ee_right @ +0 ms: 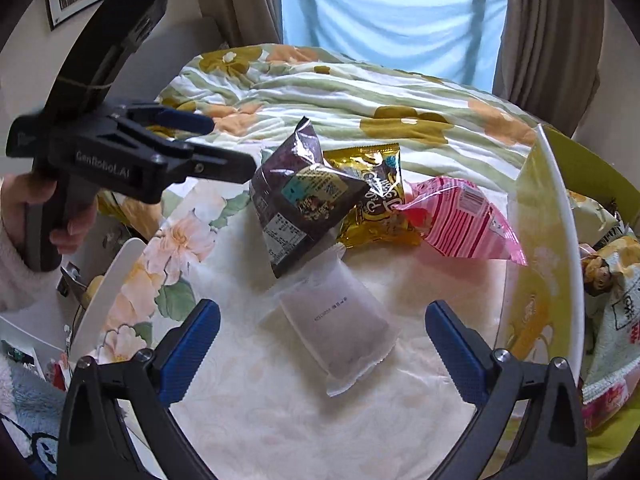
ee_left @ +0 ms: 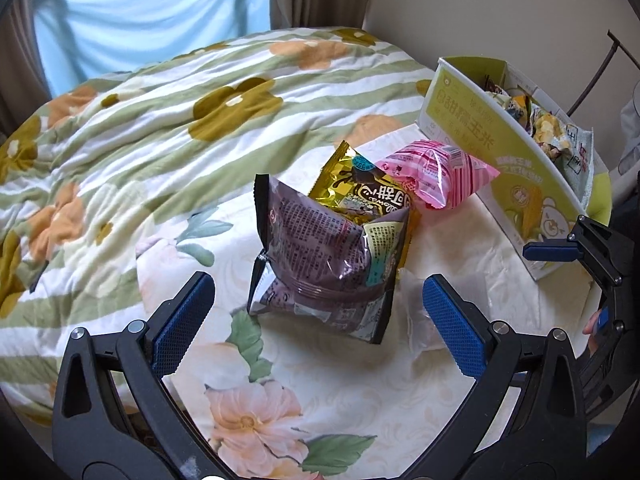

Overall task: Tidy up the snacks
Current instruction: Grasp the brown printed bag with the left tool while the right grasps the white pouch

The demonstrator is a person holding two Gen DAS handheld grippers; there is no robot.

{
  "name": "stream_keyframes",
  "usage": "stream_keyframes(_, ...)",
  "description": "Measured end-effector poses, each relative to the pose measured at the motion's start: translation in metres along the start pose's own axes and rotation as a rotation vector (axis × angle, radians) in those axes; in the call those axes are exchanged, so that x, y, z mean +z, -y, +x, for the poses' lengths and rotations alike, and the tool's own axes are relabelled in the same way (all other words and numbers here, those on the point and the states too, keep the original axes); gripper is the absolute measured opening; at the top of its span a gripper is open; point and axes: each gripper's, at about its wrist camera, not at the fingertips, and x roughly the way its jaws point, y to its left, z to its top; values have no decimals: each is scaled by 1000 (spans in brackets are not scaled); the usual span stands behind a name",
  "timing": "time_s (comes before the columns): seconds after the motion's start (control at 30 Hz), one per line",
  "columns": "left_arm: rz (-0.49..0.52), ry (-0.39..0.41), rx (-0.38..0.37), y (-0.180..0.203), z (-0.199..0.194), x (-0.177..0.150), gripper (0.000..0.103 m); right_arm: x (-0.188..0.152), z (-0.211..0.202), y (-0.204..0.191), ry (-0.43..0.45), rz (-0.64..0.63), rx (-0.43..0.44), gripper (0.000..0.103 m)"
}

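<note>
A purple snack bag (ee_left: 332, 260) stands on the floral table, leaning on a gold bag (ee_left: 368, 192), with a pink striped bag (ee_left: 440, 172) behind to the right. My left gripper (ee_left: 318, 316) is open and empty, its fingers either side of the purple bag's near end. In the right wrist view the purple bag (ee_right: 300, 200), gold bag (ee_right: 376, 196) and pink bag (ee_right: 464, 220) lie in a row. A frosted white packet (ee_right: 340, 328) lies just ahead of my open, empty right gripper (ee_right: 322, 344). The left gripper (ee_right: 224, 148) shows at the left, hand-held, open.
A yellow-green cardboard box (ee_left: 500, 148) holding several snack packs stands at the table's right; its wall (ee_right: 536, 240) is close to my right finger. A floral striped blanket (ee_left: 160, 120) covers the bed behind the table. A white chair back (ee_right: 108, 292) is at the left.
</note>
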Motion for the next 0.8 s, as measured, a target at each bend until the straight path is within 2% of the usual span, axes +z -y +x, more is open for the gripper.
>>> stream_keyframes(0.17, 49, -37, -5, 6, 32, 7, 103, 0, 33, 3, -58, -47, 36, 102)
stream_keyframes(0.37, 64, -106, -17, 6, 69, 14, 103, 2, 59, 9, -106, -81, 89, 102)
stream_keyframes(0.5, 56, -154, -66, 2, 90, 17, 103, 2, 72, 14, -139, -86, 130, 102)
stream_keyframes(0.63, 35, -179, -118, -1, 103, 20, 103, 0, 82, 16, -160, -83, 150, 102)
stream_keyframes(0.8, 62, -192, -123, 3, 109, 19, 101, 0, 85, 18, -163, -89, 156, 101)
